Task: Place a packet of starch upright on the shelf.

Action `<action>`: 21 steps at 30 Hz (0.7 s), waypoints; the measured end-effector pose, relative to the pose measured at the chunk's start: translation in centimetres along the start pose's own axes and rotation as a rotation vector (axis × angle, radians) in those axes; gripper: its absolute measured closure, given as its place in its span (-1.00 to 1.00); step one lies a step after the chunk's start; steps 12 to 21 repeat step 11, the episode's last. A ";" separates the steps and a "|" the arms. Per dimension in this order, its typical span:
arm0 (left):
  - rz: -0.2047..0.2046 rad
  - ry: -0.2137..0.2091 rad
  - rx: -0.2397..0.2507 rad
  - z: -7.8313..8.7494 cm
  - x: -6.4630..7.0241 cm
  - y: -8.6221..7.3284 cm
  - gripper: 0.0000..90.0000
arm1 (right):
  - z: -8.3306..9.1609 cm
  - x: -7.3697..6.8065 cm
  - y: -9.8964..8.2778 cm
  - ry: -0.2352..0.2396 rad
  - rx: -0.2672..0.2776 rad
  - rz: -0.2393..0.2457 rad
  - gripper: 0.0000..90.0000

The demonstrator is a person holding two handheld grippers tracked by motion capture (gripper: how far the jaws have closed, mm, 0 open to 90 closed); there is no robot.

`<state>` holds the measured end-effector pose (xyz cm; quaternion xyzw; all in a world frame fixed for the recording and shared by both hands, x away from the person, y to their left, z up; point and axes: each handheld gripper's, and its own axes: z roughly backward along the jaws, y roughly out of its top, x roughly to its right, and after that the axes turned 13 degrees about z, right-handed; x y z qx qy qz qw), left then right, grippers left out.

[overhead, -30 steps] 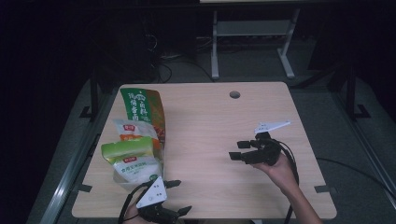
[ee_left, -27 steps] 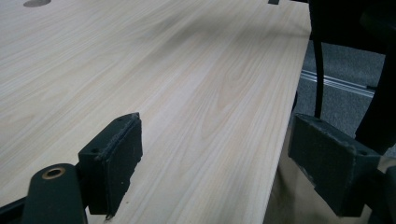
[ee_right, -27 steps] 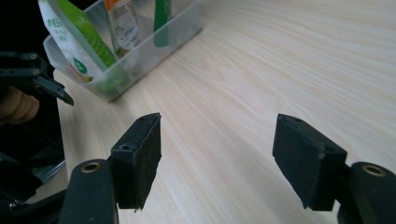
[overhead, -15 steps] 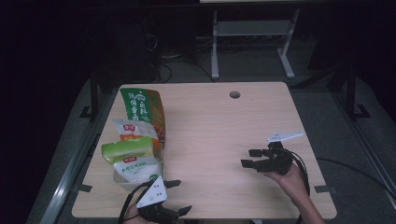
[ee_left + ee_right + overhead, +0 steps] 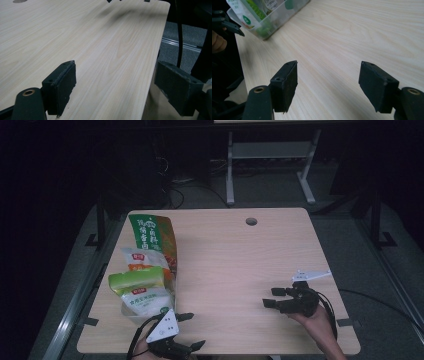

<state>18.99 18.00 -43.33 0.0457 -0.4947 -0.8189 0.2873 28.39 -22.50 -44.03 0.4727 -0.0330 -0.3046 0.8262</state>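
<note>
R hand-held gripper (image 5: 274, 298) dropping lower and pulling back toward bench (image 5: 235, 255) near-right corner vs. a sec ago; jaws spread wide, nothing btwn. L hand-held gripper (image 5: 194, 331) idling at near edge, jaws spread, empty. Snack packets (image 5: 145, 270) in clear bin (image 5: 274, 18) sitting just beyond L hand-held gripper, well across from R. Prob. resetting; no pickup started yet.

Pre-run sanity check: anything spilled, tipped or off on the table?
Nothing spilled. The snack bags stand packed in the clear plastic bin, overtopping its rim at the table left edge. Both grippers are empty.
</note>
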 end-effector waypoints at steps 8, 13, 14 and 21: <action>-0.011 0.002 -0.002 0.0 -0.1 0.0 -0.61 | 0.1 -0.9 -0.9 -0.005 -0.003 0.008 -0.34; -0.010 0.003 -0.001 0.0 -0.1 0.0 -0.62 | 0.3 -1.1 -1.1 -0.018 0.010 0.031 -0.35; -0.010 0.003 -0.001 0.0 -0.1 0.0 -0.62 | 0.3 -1.1 -1.1 -0.018 0.010 0.031 -0.35; -0.010 0.003 -0.001 0.0 -0.1 0.0 -0.62 | 0.3 -1.1 -1.1 -0.018 0.010 0.031 -0.35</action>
